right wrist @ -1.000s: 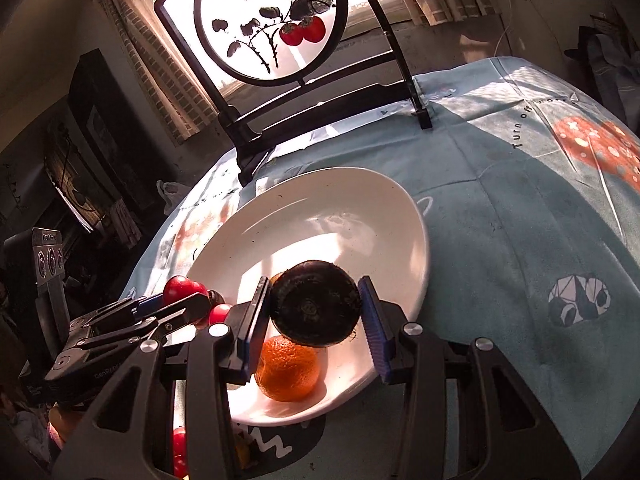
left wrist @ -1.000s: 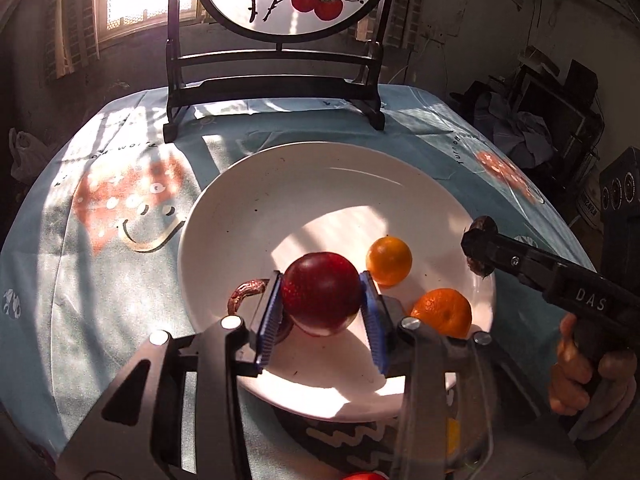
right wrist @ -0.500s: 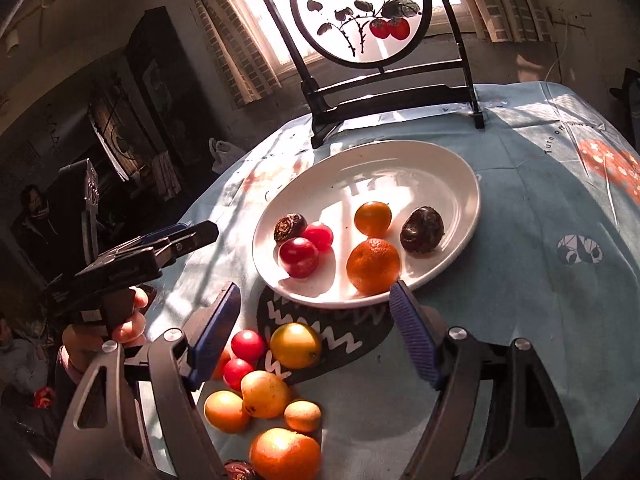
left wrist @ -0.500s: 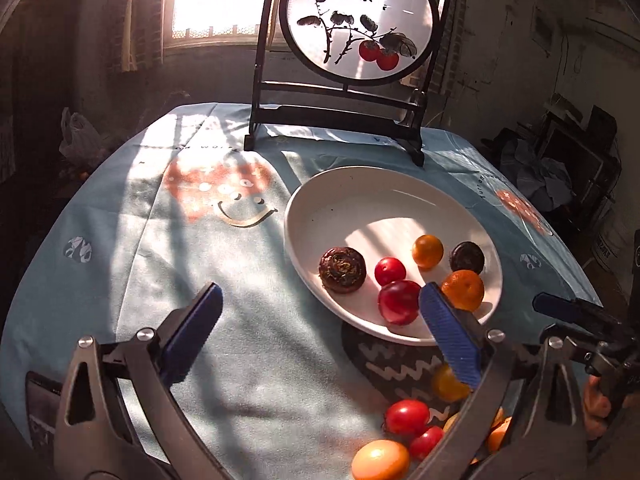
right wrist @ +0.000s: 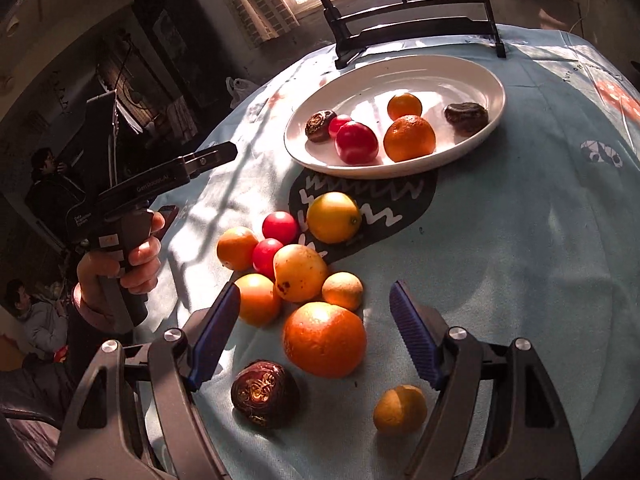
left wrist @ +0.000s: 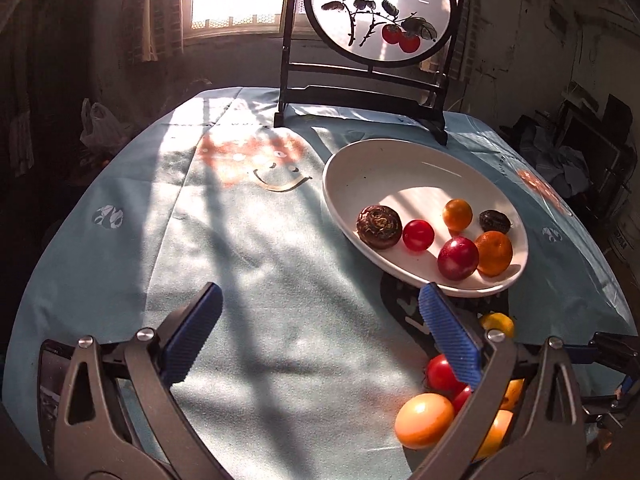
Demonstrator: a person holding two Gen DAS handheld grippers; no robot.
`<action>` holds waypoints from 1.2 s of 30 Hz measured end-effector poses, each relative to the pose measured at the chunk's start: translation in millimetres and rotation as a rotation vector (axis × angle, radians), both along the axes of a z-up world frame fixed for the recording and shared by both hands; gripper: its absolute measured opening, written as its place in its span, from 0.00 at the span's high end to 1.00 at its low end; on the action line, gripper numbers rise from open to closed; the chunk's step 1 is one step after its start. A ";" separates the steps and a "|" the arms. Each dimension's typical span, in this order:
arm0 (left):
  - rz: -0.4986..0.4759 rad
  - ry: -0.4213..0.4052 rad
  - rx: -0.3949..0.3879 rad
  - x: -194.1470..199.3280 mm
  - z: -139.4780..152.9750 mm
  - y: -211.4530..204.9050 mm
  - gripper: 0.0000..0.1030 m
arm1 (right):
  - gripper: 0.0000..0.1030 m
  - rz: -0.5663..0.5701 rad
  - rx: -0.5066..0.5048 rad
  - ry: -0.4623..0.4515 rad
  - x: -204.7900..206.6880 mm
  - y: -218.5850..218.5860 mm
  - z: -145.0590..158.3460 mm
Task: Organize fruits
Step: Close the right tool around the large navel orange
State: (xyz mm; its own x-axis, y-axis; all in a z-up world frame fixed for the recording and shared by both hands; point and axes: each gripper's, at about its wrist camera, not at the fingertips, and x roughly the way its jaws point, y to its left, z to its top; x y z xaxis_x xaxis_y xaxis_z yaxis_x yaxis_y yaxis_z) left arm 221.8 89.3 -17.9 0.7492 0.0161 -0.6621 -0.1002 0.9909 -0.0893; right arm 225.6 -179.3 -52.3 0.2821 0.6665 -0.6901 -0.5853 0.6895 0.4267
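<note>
Right wrist view: white plate (right wrist: pixel 486 80) on the blue-cloth surface (right wrist: pixel 520 240) holds 6 fruits: 2 oranges, 2 red ones, 2 dark brown ones, incl. the big red fruit (right wrist: pixel 356 143) and the larger orange (right wrist: pixel 409 138). Near the plate, a loose pile (right wrist: pixel 296 268) of 10 fruits sits on the cloth: approx 7 orange/yellow, 2 small red, 1 dark brown (right wrist: pixel 264 394). Right hand-held gripper (right wrist: pixel 314 334) is spread wide, empty, w/ the biggest orange (right wrist: pixel 325 339) betw. its fingers, not touched. Left hand-held gripper (left wrist: pixel 320 332) is also spread wide, empty, over bare cloth beside the plate (left wrist: pixel 340 200).
</note>
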 end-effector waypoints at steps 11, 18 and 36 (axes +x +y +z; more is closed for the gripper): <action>0.011 0.007 0.022 -3.9 -3.9 3.4 0.03 | 0.25 0.027 -0.122 -0.011 -6.7 10.5 -11.7; 0.014 0.009 0.035 -4.3 -5.1 3.2 0.03 | 0.30 0.038 -0.160 -0.027 -9.9 14.2 -16.0; -0.135 0.037 -0.034 -11.6 -8.3 0.6 0.06 | 0.56 -0.021 -0.049 0.004 -1.7 -7.3 -9.7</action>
